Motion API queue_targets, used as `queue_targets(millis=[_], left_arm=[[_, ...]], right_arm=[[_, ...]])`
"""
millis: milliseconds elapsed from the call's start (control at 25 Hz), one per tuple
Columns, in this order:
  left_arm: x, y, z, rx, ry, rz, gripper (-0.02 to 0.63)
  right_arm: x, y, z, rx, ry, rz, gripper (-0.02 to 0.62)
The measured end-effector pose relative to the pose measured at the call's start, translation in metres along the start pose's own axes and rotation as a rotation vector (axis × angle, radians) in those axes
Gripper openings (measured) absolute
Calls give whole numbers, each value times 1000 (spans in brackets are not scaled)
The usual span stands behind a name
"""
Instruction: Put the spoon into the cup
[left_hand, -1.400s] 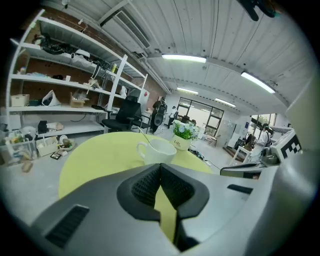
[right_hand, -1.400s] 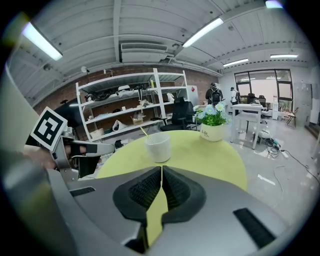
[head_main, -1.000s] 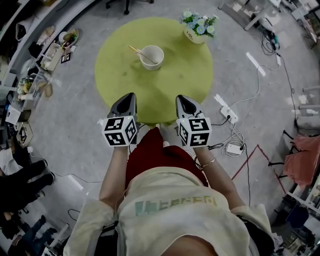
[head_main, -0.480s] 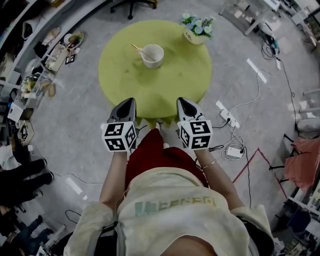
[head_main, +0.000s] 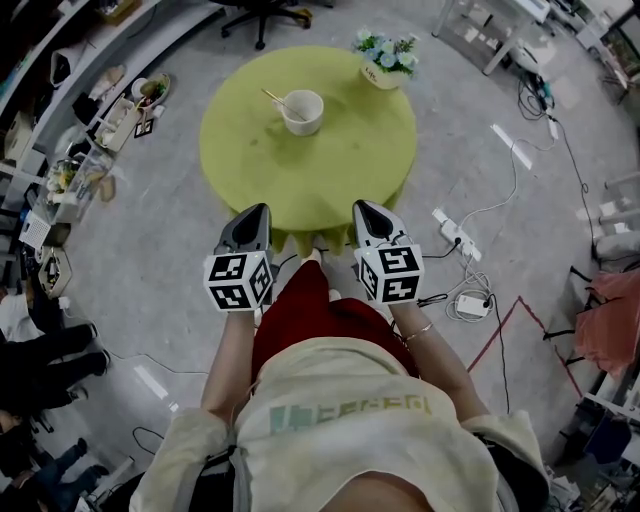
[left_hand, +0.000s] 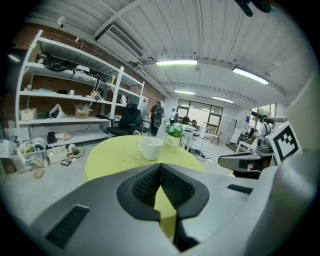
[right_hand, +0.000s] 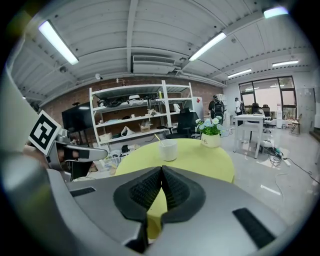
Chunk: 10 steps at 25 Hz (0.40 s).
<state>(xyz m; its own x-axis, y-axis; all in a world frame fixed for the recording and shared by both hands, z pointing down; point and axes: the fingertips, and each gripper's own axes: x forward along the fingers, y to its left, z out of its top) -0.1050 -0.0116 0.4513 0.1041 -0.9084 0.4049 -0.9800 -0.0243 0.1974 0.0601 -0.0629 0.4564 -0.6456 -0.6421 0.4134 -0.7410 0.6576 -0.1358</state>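
The spoon (head_main: 272, 99) sits in the cup (head_main: 302, 112), so the job looks done; the left gripper (head_main: 258, 209) and right gripper (head_main: 361, 206), fingers closed and empty, have backed away.

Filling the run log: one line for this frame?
spoon: in cup | left gripper: shut, empty | right gripper: shut, empty | table: cup, flower pot

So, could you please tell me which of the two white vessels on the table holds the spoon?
The handled cup left of centre: the spoon leans out of it. The other, at the far edge, is a flower pot.
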Motion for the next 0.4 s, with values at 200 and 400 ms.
queue_targets(millis=[200, 400], left_arm=[[-16, -5, -3, 6, -3, 0, 25], [-27, -14, -4, 22, -6, -4, 25]], right_arm=[[-15, 5, -2, -3, -11, -3, 35], [-28, 7, -2, -2, -29, 0, 35]])
